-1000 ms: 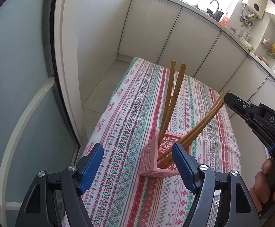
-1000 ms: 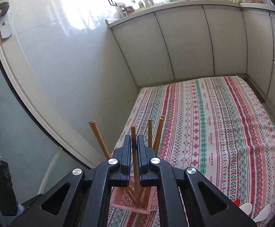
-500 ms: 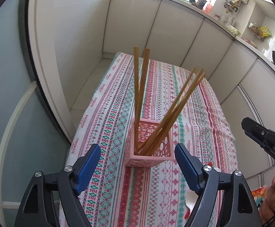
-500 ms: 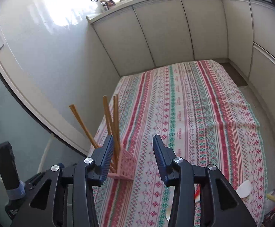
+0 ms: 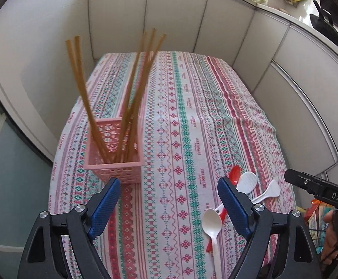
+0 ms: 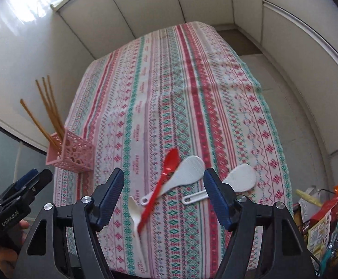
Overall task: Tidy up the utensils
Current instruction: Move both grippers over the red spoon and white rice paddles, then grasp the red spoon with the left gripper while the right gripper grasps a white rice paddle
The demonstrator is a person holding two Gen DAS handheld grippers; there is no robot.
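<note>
A pink lattice basket [image 5: 113, 160] stands on the left of the patterned tablecloth [image 5: 192, 107] and holds several wooden chopsticks [image 5: 134, 97]; it also shows in the right wrist view [image 6: 72, 153]. Near the front edge lie a red spoon [image 6: 163, 183], a white spoon [image 6: 136, 220] and two white rice paddles [image 6: 185, 172] [image 6: 238, 179]. My left gripper [image 5: 169, 207] is open and empty, just in front of the basket. My right gripper [image 6: 163, 195] is open and empty above the spoons.
White cabinets surround the table on the far and right sides. Snack packets [image 6: 327, 220] sit off the table's right front corner. A black pan [image 5: 327, 28] rests on the counter at the upper right.
The right gripper opened, let go of the chopstick into the basket, and drew back to the right over the spoons. The left gripper pulled back from the basket.
</note>
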